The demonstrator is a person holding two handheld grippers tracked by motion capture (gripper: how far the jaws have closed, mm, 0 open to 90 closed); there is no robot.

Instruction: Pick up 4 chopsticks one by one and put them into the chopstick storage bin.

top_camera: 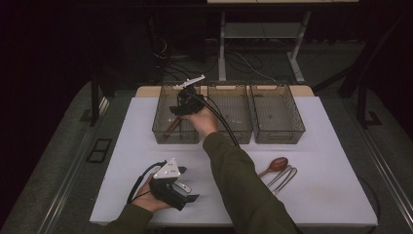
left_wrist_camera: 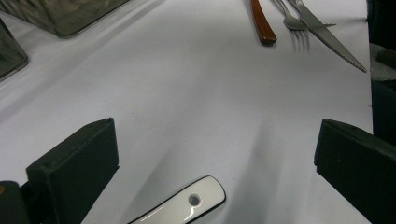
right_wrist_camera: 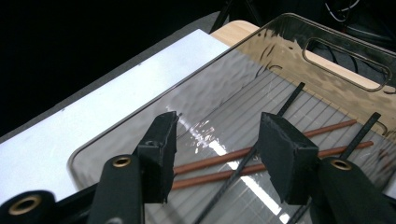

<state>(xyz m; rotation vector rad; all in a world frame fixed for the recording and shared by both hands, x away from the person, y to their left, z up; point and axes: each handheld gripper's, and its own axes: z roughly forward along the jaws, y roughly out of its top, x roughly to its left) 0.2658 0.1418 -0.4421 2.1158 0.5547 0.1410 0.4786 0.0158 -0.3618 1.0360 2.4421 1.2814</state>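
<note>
Near the desk's front edge, the left gripper [top_camera: 181,184] is held spread wide around a white handle [left_wrist_camera: 187,207], nothing pinched yet; a squeeze is probably called for next. Farther back, chopsticks [right_wrist_camera: 261,154] look freshly dropped in the left bin [top_camera: 160,127], under the half-spread, empty right gripper [right_wrist_camera: 217,156]. Bin walls sit close there, so a straight lift seems safest.

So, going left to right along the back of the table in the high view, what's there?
Clear plastic bin holding brown chopsticks with the right gripper over it → empty middle clear bin → empty right clear bin.
</note>
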